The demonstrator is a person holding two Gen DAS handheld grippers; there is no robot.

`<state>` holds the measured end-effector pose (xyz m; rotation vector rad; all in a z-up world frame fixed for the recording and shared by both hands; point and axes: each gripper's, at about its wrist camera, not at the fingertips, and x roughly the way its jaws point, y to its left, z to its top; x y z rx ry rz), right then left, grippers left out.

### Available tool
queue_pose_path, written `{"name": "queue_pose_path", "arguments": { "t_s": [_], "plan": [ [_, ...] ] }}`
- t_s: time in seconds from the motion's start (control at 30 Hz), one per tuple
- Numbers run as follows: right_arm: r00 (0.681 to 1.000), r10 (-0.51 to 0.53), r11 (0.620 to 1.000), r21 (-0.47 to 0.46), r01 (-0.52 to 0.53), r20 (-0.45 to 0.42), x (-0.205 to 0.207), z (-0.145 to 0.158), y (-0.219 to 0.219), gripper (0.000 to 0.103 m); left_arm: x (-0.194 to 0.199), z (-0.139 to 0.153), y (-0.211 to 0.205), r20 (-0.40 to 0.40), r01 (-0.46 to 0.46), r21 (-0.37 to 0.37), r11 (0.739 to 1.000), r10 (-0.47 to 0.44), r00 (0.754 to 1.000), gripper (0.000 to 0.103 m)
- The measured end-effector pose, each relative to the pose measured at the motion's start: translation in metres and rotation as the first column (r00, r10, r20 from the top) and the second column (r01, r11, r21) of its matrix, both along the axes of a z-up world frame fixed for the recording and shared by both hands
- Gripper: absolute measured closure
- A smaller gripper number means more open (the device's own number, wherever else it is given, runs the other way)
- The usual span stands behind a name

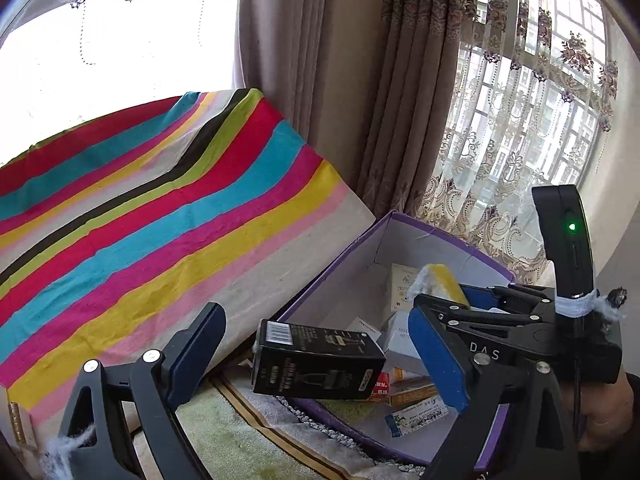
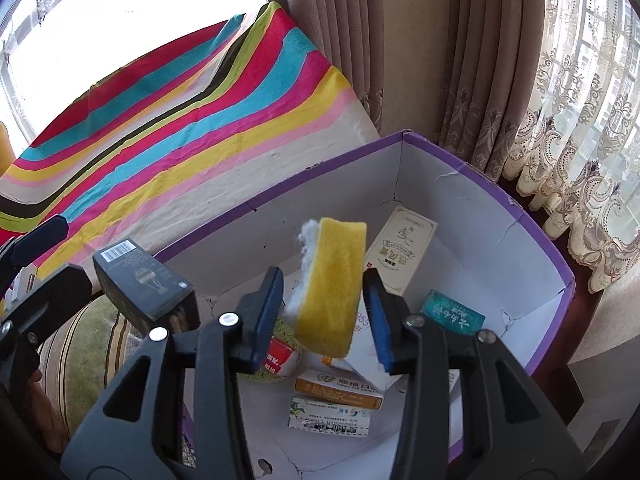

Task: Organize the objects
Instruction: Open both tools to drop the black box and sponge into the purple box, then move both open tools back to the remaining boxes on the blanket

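While spongy yellow block [image 2: 334,284] drops | right gripper [image 2: 326,312] spread | left gripper [image 1: 320,356] spread, glossy black carton [image 1: 316,360] loose

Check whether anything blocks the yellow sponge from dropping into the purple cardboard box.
Nothing visible does. The yellow sponge hangs between the right gripper's open fingers, over the purple cardboard box; only small cartons lie on its floor below.
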<state>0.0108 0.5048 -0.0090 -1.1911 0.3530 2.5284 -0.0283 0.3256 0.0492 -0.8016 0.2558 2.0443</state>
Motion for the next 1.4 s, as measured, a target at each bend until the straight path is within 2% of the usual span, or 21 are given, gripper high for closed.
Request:
{"name": "queue_pose_path", "arguments": {
  "t_s": [0.07,0.13,0.3,0.57,0.9,1.0,1.13,1.3,1.4],
  "plan": [
    [1.000,0.004,1.000,-0.008,-0.004,-0.005,0.001,0.000,0.000,0.037,-0.001,0.000,-0.001,0.004,-0.009,0.007,1.000,0.009,1.000,0.000],
    [1.000,0.012,1.000,-0.016,-0.012,-0.009,0.001,0.000,-0.002,0.034,-0.005,0.000,-0.006,0.021,-0.038,0.017,0.999,0.037,0.999,0.000],
    [0.999,0.039,0.999,-0.023,-0.040,-0.014,0.000,0.000,-0.008,0.034,-0.013,0.000,-0.020,0.053,-0.084,0.045,0.995,0.082,0.995,0.000],
    [0.992,0.120,0.993,-0.012,-0.120,-0.027,-0.006,0.004,-0.038,0.034,-0.013,0.000,-0.042,0.055,-0.117,0.056,0.992,0.114,0.992,0.000],
    [0.983,0.183,0.982,-0.041,-0.184,-0.032,-0.015,0.007,-0.072,0.032,-0.031,-0.002,-0.111,0.125,-0.266,0.089,0.960,0.254,0.959,0.000],
    [0.977,0.211,0.977,-0.032,-0.212,-0.028,-0.020,0.009,-0.086,0.032,-0.036,-0.003,-0.136,0.140,-0.323,0.090,0.942,0.310,0.940,0.000],
    [0.966,0.256,0.965,-0.045,-0.258,-0.030,-0.027,0.010,-0.109,0.031,-0.043,-0.007,-0.174,0.166,-0.413,0.087,0.907,0.395,0.903,0.000],
    [0.944,0.328,0.944,-0.039,-0.329,-0.024,-0.037,0.010,-0.143,0.030,-0.047,-0.011,-0.223,0.181,-0.517,0.087,0.852,0.496,0.849,0.001],
    [0.932,0.361,0.932,-0.037,-0.361,-0.021,-0.043,0.010,-0.162,0.030,-0.047,-0.012,-0.253,0.181,-0.582,0.077,0.810,0.562,0.807,0.001]
  ]
}}
